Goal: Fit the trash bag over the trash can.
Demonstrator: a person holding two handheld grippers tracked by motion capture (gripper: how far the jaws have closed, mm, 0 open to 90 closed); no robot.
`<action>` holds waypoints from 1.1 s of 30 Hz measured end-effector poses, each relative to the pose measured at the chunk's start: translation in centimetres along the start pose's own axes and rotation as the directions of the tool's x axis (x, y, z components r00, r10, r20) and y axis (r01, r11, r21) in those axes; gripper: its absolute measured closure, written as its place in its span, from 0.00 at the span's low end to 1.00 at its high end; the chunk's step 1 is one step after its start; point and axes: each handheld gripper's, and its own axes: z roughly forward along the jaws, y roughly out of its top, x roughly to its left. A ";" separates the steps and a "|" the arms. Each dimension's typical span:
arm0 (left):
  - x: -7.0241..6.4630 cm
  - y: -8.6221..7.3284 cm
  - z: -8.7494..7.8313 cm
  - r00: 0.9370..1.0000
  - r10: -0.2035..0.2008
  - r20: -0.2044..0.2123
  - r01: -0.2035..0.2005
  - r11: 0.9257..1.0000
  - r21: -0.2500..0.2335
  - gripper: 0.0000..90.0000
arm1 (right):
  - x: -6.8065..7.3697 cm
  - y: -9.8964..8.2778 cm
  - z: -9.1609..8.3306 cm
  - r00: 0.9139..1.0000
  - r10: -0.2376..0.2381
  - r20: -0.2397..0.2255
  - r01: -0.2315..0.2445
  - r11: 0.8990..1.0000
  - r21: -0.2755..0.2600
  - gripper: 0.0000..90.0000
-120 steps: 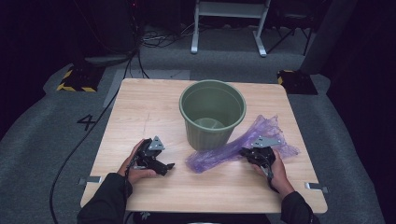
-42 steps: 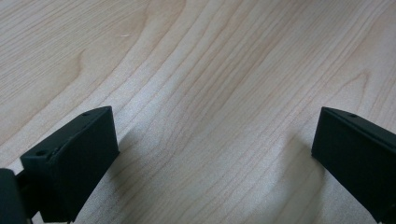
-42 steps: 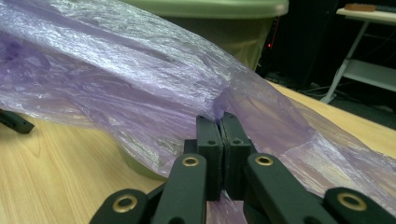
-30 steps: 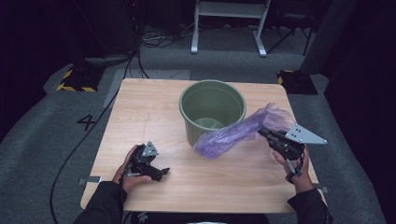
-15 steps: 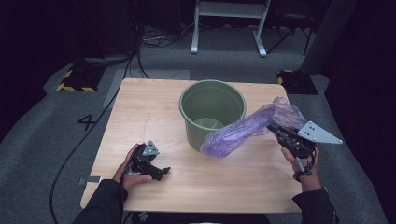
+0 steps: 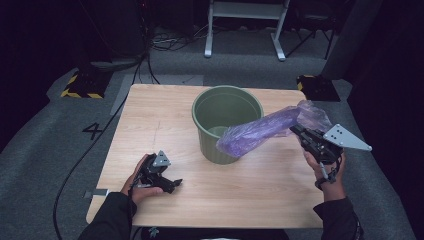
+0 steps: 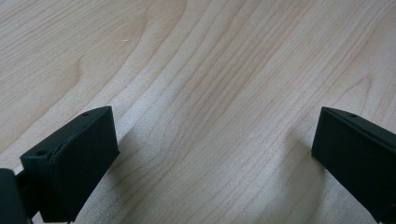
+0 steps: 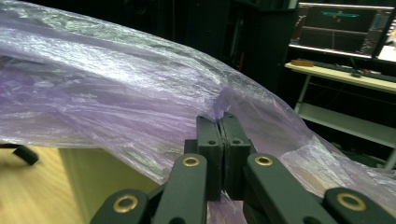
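A green plastic bin (image 6: 226, 120) stands upright in the middle of the wooden table (image 6: 155, 125). A crumpled purple plastic bag (image 6: 267, 129) hangs in the air to the bin's right, its loose end drooping against the bin's front wall. My right gripper (image 6: 296, 131) is shut on the bag's upper end; in the right gripper view the jaws pinch the purple bag film (image 8: 140, 116). My left gripper (image 6: 172, 184) rests low over the table's near left part, open, with bare wood (image 7: 210, 116) between its jaws.
Grey carpet surrounds the table. A white metal stand (image 6: 245, 25) and cables lie beyond the far edge, and black and yellow floor blocks (image 6: 80, 85) sit at the left. A desk with monitors (image 8: 345, 28) shows in the right gripper view.
My right gripper has lifted the purple bag off the table and carried it up and to the right. The left gripper has slid slightly nearer and then held still.
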 end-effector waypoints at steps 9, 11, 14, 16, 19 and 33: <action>0.1 0.1 0.0 1.000 0.014 0.002 -0.014 1.000 0.002 0.00 | -1.1 0.1 1.9 0.997 0.009 0.073 -0.012 0.999 0.034 0.99; 0.1 0.1 0.0 1.000 0.019 0.007 -0.019 1.000 0.001 0.00 | -1.3 0.0 2.4 0.997 0.009 0.077 -0.012 0.999 0.042 0.99; 0.2 0.1 0.1 1.000 0.024 0.019 -0.024 1.000 -0.001 0.01 | -1.5 -0.2 3.0 0.996 0.013 0.089 -0.018 0.998 0.054 0.99; 0.2 0.2 0.0 1.000 0.021 0.012 -0.020 1.000 -0.003 0.03 | -1.6 -0.4 3.4 0.995 0.017 0.094 -0.022 0.998 0.059 0.99; 0.2 0.3 -0.2 1.000 0.015 0.016 -0.015 1.000 -0.015 0.13 | -1.7 -0.4 3.7 0.994 0.012 0.107 -0.018 0.998 0.062 0.99; 0.1 1.6 -1.9 0.999 0.046 -0.013 -0.047 0.996 -0.082 0.18 | -1.4 -0.2 4.5 0.991 -0.015 0.133 0.004 0.996 0.087 0.99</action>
